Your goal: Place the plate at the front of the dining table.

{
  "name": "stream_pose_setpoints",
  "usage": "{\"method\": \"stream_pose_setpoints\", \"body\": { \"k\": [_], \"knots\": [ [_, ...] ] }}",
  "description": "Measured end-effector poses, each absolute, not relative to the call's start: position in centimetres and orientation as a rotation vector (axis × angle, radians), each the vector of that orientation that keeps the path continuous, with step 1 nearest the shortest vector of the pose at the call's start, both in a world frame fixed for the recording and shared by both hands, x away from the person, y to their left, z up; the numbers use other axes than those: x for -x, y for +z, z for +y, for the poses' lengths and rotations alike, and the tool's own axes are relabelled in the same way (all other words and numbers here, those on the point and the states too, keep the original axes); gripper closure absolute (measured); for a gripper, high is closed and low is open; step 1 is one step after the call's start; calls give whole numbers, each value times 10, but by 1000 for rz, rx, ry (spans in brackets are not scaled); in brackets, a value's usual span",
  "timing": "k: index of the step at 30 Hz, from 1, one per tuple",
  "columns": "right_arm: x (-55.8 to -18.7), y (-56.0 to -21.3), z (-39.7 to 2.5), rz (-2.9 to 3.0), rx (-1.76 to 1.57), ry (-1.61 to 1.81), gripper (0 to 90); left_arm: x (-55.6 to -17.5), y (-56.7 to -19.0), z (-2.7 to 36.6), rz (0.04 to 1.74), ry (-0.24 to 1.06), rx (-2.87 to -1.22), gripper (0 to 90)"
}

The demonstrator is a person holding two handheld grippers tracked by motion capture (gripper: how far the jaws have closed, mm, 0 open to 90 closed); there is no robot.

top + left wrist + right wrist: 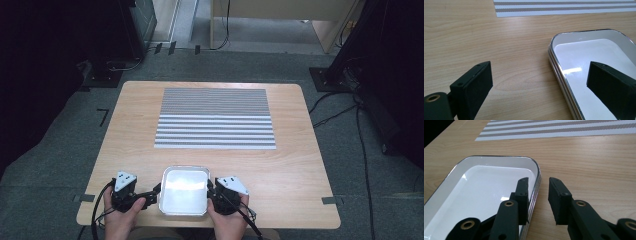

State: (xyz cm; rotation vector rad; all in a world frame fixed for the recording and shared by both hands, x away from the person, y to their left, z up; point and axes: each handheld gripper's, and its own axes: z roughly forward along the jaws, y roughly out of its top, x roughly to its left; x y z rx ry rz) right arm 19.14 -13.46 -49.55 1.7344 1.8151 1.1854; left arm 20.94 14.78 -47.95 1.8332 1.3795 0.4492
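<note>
A shallow white tray with a shiny metal rim is seen lying flat near the front edge of the wooden counter, between the two hands. A grey-and-white striped placemat is laid farther back, in the middle of the counter, well apart from the tray.

In the high view, the left tongs are held at the tray's left edge and the right tongs at its right edge, each gripped by a hand that comes in from the bottom.

In the left gripper view, the left tongs are seen spread wide open. One jaw is held over bare wood outside the tray, and the other is placed over the white inside of the tray. The tray's rim is straddled by the two jaws, with a clear gap left on both sides, so nothing is gripped. Whether either jaw rests on a surface cannot be told.

In the right gripper view, the right tongs are seen open by a much narrower gap. The inner jaw is set inside the tray, just beside the rim wall, and the outer jaw is held over the counter outside. The rim is lodged between them, close against the inner jaw, while a gap remains to the outer jaw. The rim is not clamped.

The striped placemat is visible at the top of both gripper views.
</note>
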Motion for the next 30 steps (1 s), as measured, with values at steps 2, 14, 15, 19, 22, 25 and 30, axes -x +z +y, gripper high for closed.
{"method": "stream_pose_setpoints", "body": {
  "k": [2, 14, 15, 19, 22, 25, 30],
  "knots": [
    [-191, -496, -132, 1806, -1740, 1178, 746, -209, -480, 148, 1379, 449, -1836, 61],
    [-191, -499, -125, 1818, -1801, 1128, 814, -209, -480, 147, 1376, 443, -1838, 62],
    [-191, -500, -124, 1818, -1796, 1124, 823, -209, -480, 147, 1377, 443, -1837, 62],
    [-190, -500, -121, 1804, -1800, 1119, 857, -209, -481, 147, 1379, 440, -1837, 62],
    [-189, -500, -118, 1783, -1809, 1109, 863, -209, -481, 147, 1378, 439, -1838, 62],
    [-188, -501, -116, 1764, -1807, 1100, 871, -209, -481, 146, 1376, 439, -1838, 62],
    [-188, -501, -115, 1730, -1800, 1105, 887, -209, -481, 145, 1378, 438, -1838, 62]
  ]
}}
